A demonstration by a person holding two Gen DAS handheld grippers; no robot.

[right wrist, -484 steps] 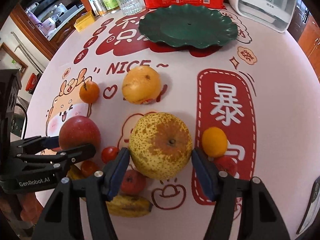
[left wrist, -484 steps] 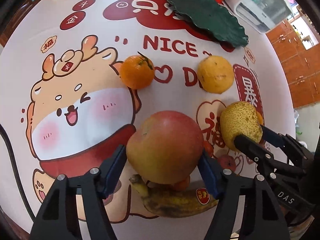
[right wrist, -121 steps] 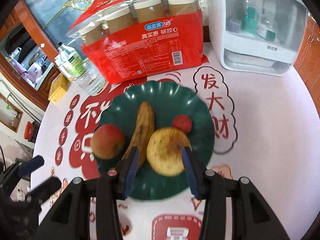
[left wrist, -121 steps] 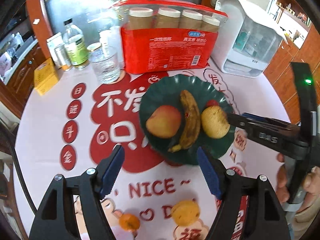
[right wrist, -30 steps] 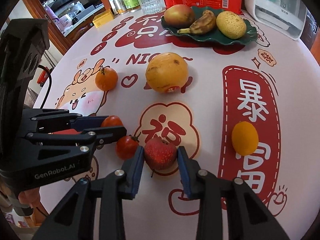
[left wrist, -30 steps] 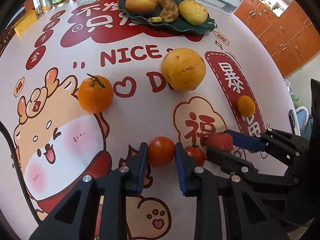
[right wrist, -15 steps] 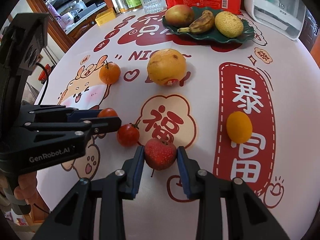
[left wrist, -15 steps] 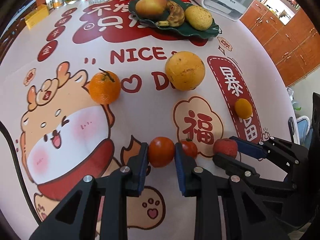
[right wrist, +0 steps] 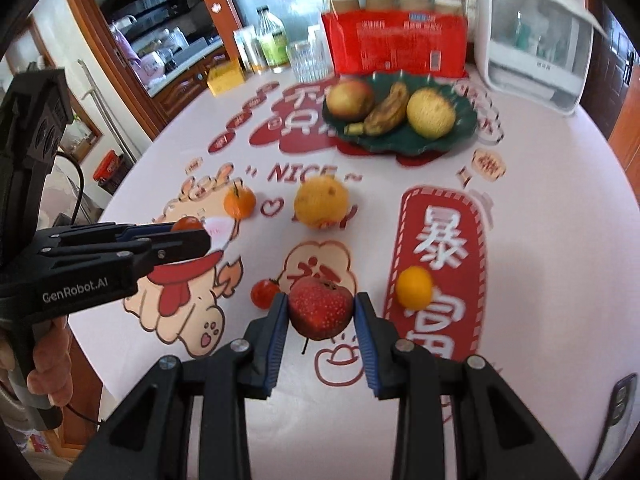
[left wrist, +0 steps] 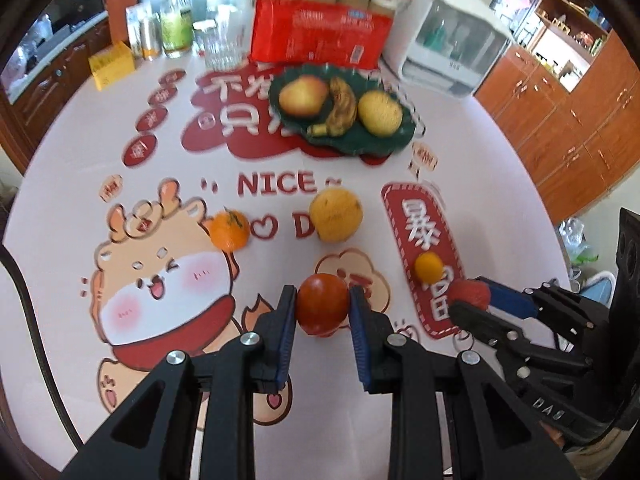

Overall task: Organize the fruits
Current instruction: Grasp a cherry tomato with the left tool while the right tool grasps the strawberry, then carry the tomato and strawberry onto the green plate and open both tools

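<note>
Left gripper [left wrist: 322,309] clamped on a tomato [left wrist: 322,308], lifted above the cloth [left wrist: 120,184]. Right gripper [right wrist: 321,309] clamped on a strawberry [right wrist: 321,307], also off the cloth. On the green plate [right wrist: 400,142] (far side of the table): apple [right wrist: 351,99], banana [right wrist: 387,111], pear [right wrist: 431,113]. Nearer than the plate, on the cloth: big orange [right wrist: 321,201], tangerine [right wrist: 239,202], small yellow fruit [right wrist: 414,286], second small tomato [right wrist: 265,293] just left of the strawberry.
</note>
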